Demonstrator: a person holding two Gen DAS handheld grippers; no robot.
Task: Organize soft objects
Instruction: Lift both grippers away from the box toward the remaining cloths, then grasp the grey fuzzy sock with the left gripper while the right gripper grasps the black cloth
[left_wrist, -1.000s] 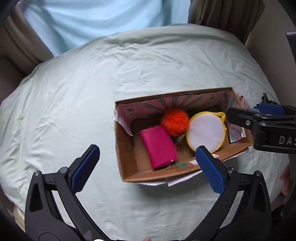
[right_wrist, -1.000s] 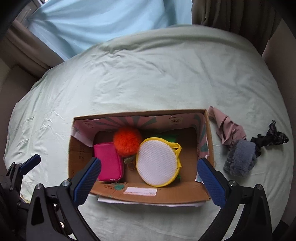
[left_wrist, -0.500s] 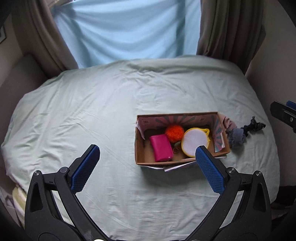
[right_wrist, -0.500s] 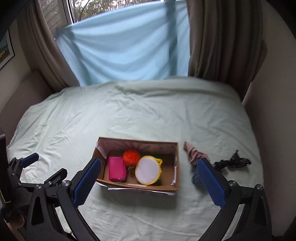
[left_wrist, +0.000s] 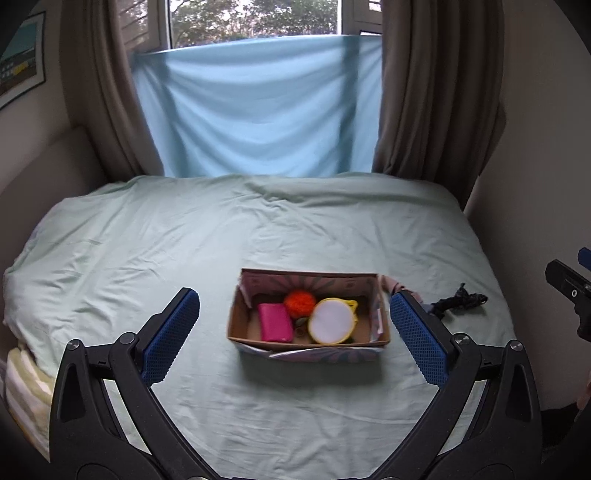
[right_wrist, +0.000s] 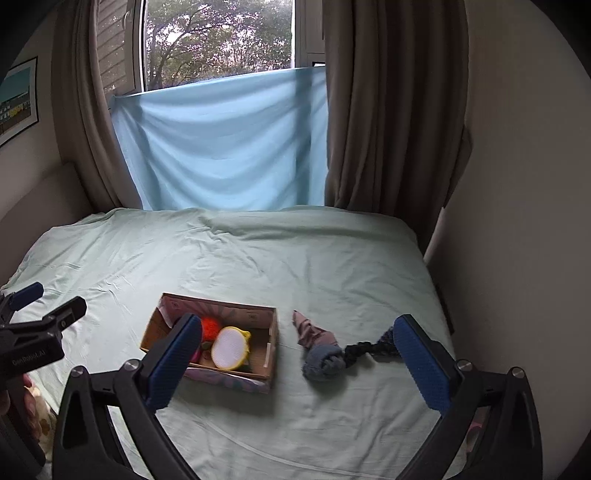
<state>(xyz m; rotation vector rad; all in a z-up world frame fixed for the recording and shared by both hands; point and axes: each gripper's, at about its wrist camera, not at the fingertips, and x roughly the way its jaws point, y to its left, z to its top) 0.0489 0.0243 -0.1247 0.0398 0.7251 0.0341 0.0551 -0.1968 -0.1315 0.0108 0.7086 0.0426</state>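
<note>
Currently I am holding both grippers, left gripper (left_wrist: 295, 332) and right gripper (right_wrist: 297, 360), spread and empty; the grey roll (right_wrist: 323, 360) beside the box (right_wrist: 271, 345), toward the bed's right edge, needs a centred pinch.

Both grippers, left gripper (left_wrist: 295, 336) and right gripper (right_wrist: 297, 363), now sit farther back from the cardboard box (left_wrist: 308, 345), window (right_wrist: 218, 40) newly visible.

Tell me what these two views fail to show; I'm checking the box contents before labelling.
- Pink pouch: in the right wrist view, almost wholly hidden behind that gripper's blue finger.
- Small item under the orange pom-pom: too small and blurred to identify.
- Grey roll and dusty-pink cloth: mostly blocked in the left wrist view by a finger.
- Cardboard box: printing unreadable.
</note>
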